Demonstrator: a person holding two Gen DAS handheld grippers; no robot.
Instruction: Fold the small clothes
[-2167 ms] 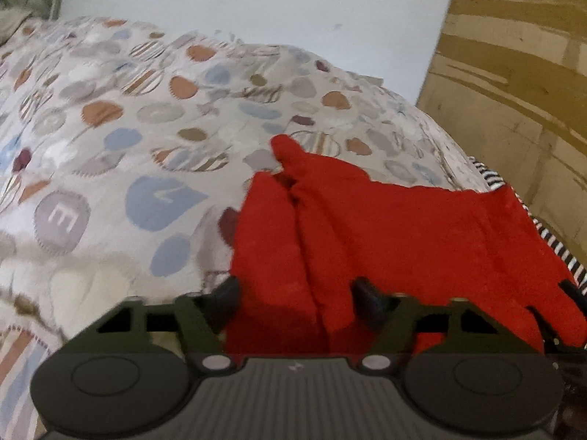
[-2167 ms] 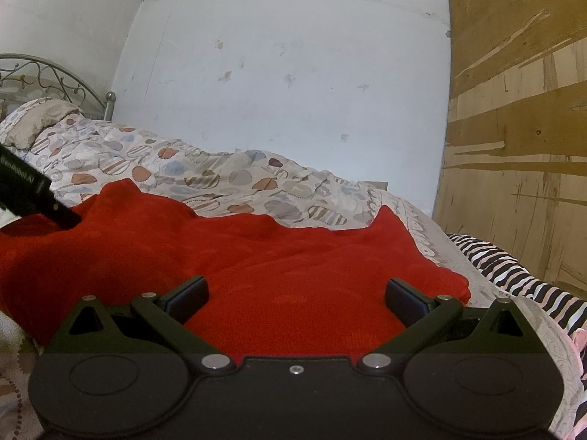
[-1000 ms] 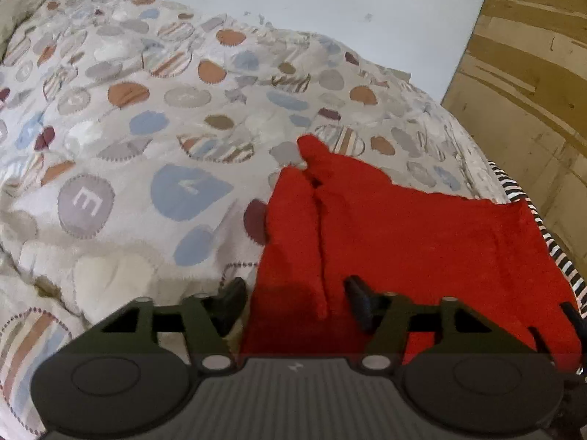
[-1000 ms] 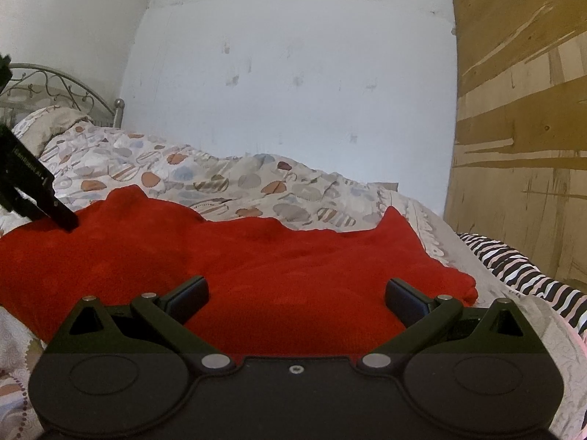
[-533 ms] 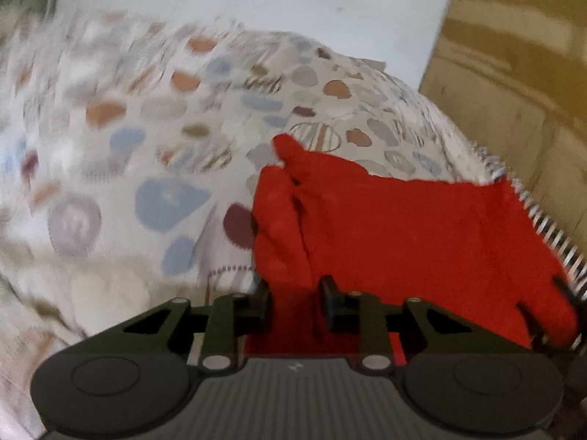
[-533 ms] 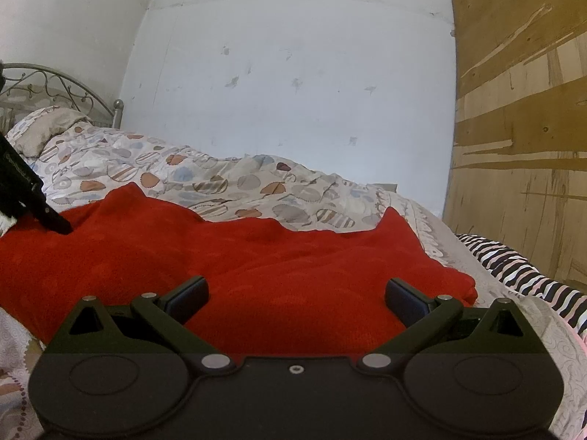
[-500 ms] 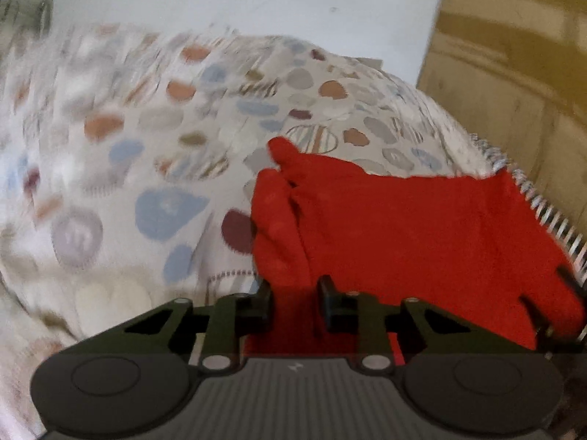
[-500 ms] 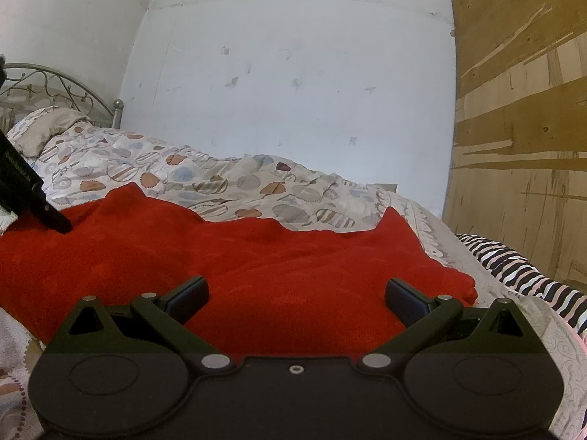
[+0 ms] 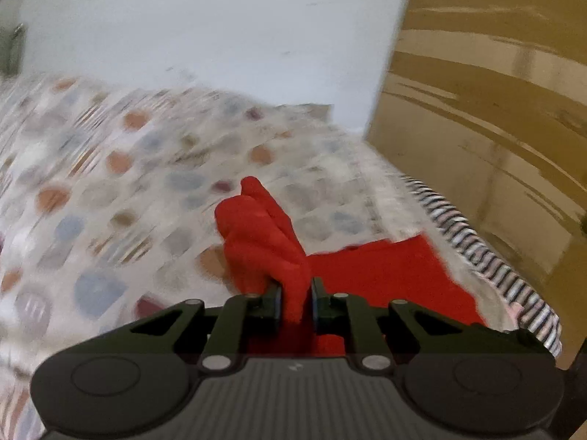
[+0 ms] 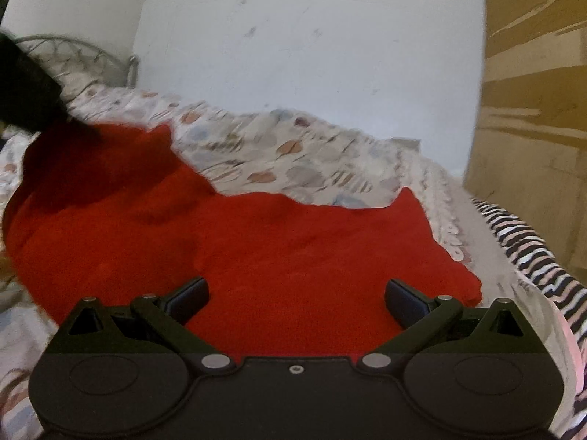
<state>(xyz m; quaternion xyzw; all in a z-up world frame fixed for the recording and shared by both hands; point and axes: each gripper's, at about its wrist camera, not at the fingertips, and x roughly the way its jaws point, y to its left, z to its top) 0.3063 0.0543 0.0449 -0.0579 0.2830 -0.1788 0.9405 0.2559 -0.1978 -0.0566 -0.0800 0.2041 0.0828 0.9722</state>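
Now the left gripper point(image 9: 296, 302) has its jaws pressed together on a bunched fold of the red cloth point(image 10: 256, 256), which rises from the pinch as a narrow ridge pointing up and away toward the wall point(image 9: 220, 29). From the right wrist view the cloth lies spread on the patterned bedspread point(image 10: 301, 154), its long axis running left to right across the bed; its left end is lifted and gathered under the dark, blurred body of the left gripper, while its right end lies flat with one corner pointing toward the striped fabric point(image 10: 528, 249) at the bed's edge. The right gripper point(image 10: 295, 299) hangs over the near edge of the cloth with its jaws spread wide, gripping nothing. A wooden panel point(image 10: 535, 110) stands on the right, and a metal headboard point(image 10: 88, 58) shows at the far left.
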